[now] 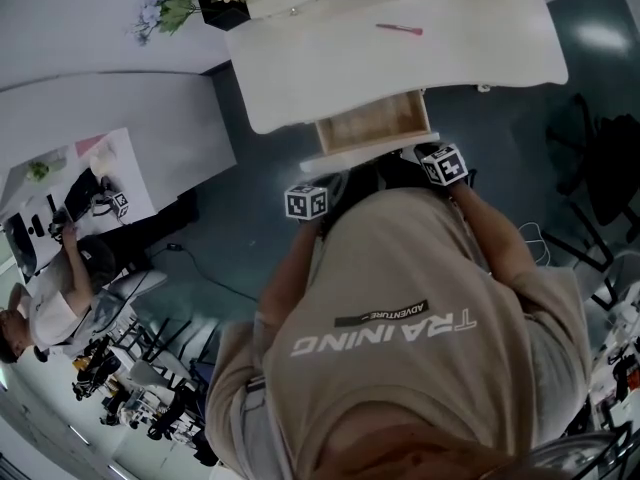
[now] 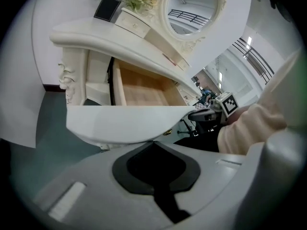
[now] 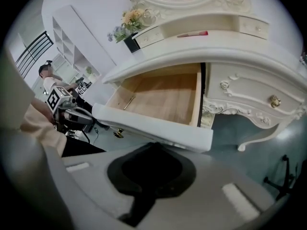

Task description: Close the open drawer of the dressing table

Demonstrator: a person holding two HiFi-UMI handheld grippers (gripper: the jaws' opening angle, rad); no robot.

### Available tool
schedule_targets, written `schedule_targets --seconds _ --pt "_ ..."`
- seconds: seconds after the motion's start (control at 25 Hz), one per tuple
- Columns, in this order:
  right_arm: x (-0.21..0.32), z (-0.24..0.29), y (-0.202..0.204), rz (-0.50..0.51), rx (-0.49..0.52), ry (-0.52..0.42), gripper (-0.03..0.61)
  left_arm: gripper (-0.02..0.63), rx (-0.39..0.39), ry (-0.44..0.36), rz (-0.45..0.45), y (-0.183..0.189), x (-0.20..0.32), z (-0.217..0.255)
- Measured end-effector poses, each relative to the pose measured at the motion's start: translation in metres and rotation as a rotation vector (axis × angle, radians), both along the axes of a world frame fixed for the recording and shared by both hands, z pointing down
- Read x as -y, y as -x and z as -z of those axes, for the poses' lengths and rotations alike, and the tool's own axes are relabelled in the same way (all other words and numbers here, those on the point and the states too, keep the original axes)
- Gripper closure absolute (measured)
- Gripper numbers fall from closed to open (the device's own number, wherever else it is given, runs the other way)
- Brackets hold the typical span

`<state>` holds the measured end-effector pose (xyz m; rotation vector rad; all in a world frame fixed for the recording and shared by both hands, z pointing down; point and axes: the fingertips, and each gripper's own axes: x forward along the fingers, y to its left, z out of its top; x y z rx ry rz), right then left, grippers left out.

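Shut jaws on both tools grip nothing: left tool (image 2: 154, 145) and right tool (image 3: 153, 145) sit just at the white front of the open drawer (image 3: 160, 97), pulled well out from the desk (image 3: 249, 56). Uneven pushing could skew and jam it; tips this low on the front might slip underneath.

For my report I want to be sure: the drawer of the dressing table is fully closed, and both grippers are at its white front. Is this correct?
No. The drawer is open, not closed: the right gripper view shows it pulled out, its wooden bottom in sight. The left gripper and the right gripper are indeed at its white front.
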<state>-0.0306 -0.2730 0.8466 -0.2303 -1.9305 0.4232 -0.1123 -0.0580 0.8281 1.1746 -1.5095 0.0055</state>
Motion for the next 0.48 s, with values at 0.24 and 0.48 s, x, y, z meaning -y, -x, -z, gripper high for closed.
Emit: schedule_targets --seconds 0.24,0.48 --pt "0.016 -0.005 0.036 -0.011 -0.007 -0.009 0.578 0.607 0.014 0.015 0.063 0.044 0.007 -0.006" --pt "0.035 -0.003 0.069 -0.071 -0.014 0.001 0.578 0.607 0.007 0.014 0.106 0.078 0.023 -0.006"
